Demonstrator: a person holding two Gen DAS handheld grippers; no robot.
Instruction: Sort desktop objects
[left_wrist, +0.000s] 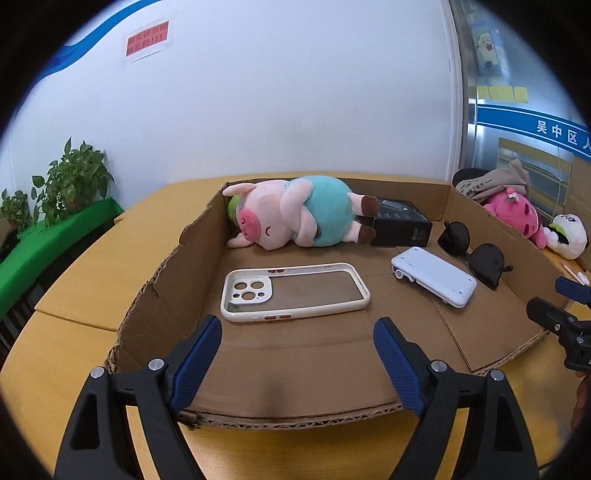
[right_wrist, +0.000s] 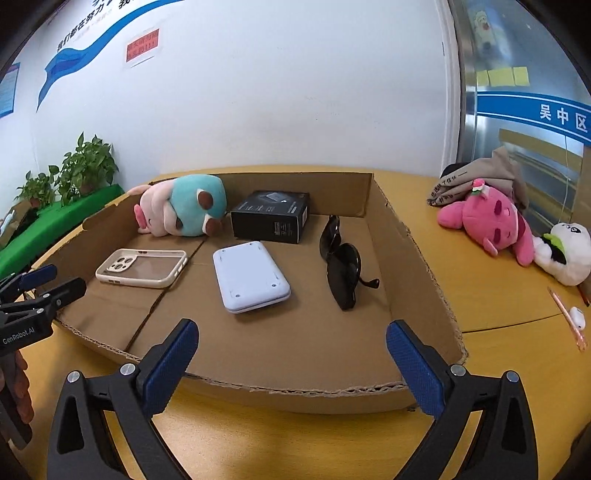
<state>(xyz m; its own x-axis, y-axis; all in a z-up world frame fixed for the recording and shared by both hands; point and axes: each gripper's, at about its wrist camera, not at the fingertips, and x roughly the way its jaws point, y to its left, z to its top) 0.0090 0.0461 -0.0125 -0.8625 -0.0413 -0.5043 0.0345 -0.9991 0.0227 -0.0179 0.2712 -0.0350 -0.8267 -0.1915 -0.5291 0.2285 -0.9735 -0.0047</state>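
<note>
A shallow cardboard tray (left_wrist: 166, 295) (right_wrist: 417, 266) holds a pig plush (left_wrist: 295, 214) (right_wrist: 181, 210), a black box (left_wrist: 402, 223) (right_wrist: 271, 216), a white phone case (left_wrist: 295, 291) (right_wrist: 142, 272), a pale blue device (left_wrist: 434, 275) (right_wrist: 249, 281) and black sunglasses (left_wrist: 476, 254) (right_wrist: 341, 264). My left gripper (left_wrist: 297, 363) is open and empty above the tray's near edge, in front of the phone case. My right gripper (right_wrist: 291, 369) is open and empty above the near edge, in front of the blue device.
On the yellow table (right_wrist: 498, 295) right of the tray lie a pink plush (right_wrist: 491, 225) (left_wrist: 517, 218), a panda plush (right_wrist: 565, 254) (left_wrist: 569, 236), a grey cloth bundle (right_wrist: 480, 181), a pen (right_wrist: 565, 317) and a small white item (right_wrist: 578, 317). Potted plants (left_wrist: 70, 181) stand at the left.
</note>
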